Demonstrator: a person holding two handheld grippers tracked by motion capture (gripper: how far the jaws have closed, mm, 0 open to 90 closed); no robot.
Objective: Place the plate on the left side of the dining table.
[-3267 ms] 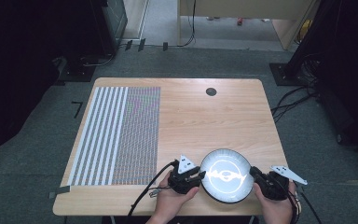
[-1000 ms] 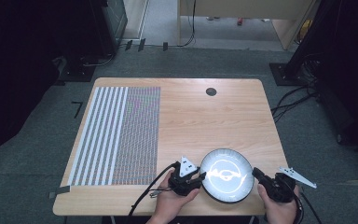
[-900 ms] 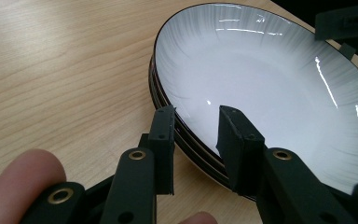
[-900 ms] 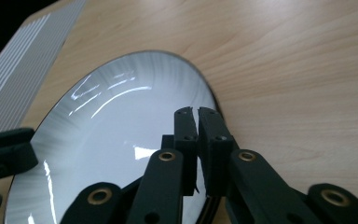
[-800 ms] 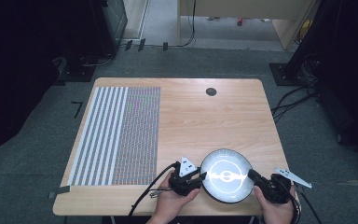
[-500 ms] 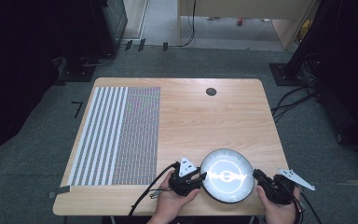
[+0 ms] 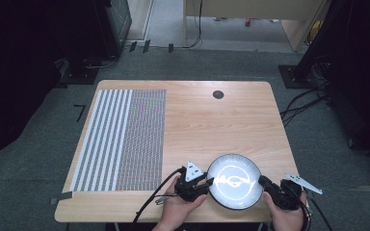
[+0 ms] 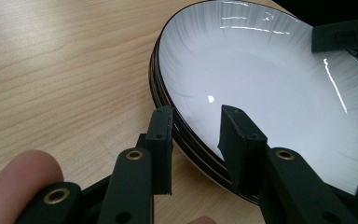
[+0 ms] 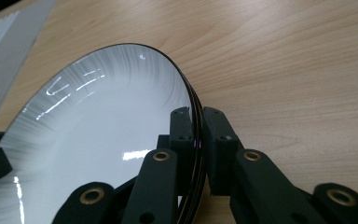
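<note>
Right gripper view: my right gripper [image 9: 198,144] has its jaws pinched on the rim of the plate [image 9: 102,140], which sits low centre in the high view on the table [image 7: 212,125]. My left gripper [image 8: 198,140] straddles the opposite rim, jaws parted, gripping nothing. Risk: lifting one-sided could tilt the glossy plate and slip it. The rim shows several dark lines; I cannot tell whether the plates are stacked.
</note>
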